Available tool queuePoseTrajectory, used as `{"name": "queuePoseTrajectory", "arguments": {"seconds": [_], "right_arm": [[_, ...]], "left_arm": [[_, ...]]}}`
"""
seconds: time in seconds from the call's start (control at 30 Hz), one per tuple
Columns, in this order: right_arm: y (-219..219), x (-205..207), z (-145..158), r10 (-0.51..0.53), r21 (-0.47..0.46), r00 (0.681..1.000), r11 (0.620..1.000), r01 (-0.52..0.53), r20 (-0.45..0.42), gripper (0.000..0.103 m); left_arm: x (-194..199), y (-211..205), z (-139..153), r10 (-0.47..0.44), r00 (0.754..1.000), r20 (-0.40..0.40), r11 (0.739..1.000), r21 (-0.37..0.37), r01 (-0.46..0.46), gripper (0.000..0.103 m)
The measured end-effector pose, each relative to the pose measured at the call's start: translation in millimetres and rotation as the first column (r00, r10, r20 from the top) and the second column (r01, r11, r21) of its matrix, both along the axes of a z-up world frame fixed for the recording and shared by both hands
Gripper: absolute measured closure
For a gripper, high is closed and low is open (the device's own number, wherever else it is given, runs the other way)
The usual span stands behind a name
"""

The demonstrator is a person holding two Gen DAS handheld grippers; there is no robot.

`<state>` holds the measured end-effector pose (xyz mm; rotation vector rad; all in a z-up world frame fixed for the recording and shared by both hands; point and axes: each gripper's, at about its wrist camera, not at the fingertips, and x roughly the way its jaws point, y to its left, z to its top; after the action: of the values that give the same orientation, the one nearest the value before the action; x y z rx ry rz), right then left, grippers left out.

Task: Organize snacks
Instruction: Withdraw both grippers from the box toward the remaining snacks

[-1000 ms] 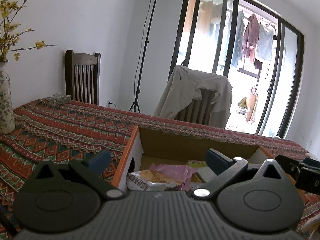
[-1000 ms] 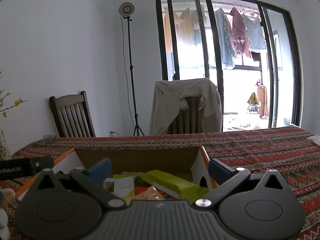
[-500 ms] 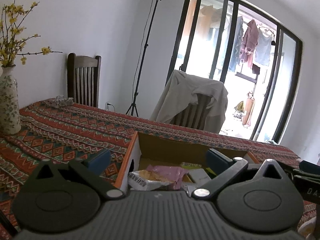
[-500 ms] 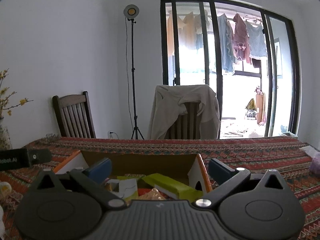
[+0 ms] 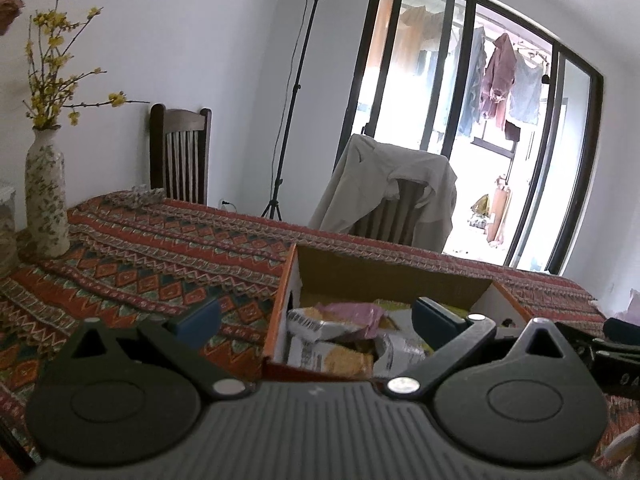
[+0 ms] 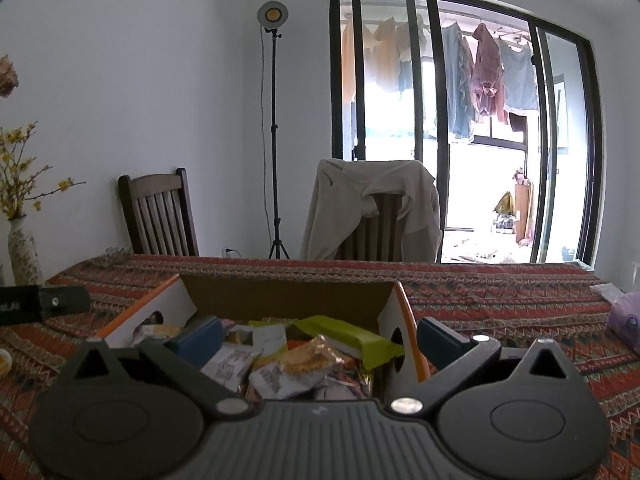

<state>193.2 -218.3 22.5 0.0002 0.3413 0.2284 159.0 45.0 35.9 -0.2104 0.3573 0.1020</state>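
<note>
Right now the open brown cardboard box with orange-edged white flaps (image 6: 280, 300) is sitting on the red patterned woven tablecloth (image 5: 160, 264), and it is holding a loose heap of snack packets. Among them, a crinkled white-and-gold biscuit packet (image 6: 296, 364) is lying near the front, a long lime-green wrapper (image 6: 344, 334) is slanting toward the box's right flap, and in the left wrist view a pink-purple plastic bag (image 5: 352, 314) is resting on top of a white packet with yellow print (image 5: 328, 354).

Both grippers are hovering at the near side of the box, neither touching a packet. The left gripper (image 5: 316, 316) is standing with its blue-padded jaws spread wide, one finger over the tablecloth outside the left flap and the other over the box's contents. The right gripper (image 6: 320, 336) is likewise gaping wide and empty, its left finger over the packets and its right finger just outside the right flap.

Farther out, a tall floral ceramic vase with yellow blossom branches (image 5: 46, 196) is standing at the left end of the table. Behind the table, a dark wooden slat-back chair (image 6: 158, 212) is facing it, and beside that a second chair draped with a beige jacket (image 6: 372, 208). A black light stand with a round lamp (image 6: 273, 14) is rising against the white wall, next to black-framed glass doors (image 6: 440, 128) with laundry hanging beyond them.
</note>
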Motion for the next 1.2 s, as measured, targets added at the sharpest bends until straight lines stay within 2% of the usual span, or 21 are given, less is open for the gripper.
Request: {"name": "queuePoseTrajectory", "arguments": {"seconds": [0.63,0.9,1.2], "right_arm": [[-7,-43,-27,0.034,-0.020,0.996,0.999,-0.036,-0.087,0.000],[-7,-48,-47,0.027,-0.033,0.989,0.999,-0.032,-0.145,0.000],[-10,-50,-62,0.007,-0.030,0.980,0.999,-0.013,-0.197,0.000]], "left_arm": [[-44,19,-37,0.004,0.995,-0.100,1.000,0.030,-0.001,0.000],[-49,26,-60,-0.005,0.987,-0.162,1.000,0.022,0.009,0.000],[-46,25,-74,-0.023,0.983,-0.181,1.000,0.012,0.026,0.000]]}}
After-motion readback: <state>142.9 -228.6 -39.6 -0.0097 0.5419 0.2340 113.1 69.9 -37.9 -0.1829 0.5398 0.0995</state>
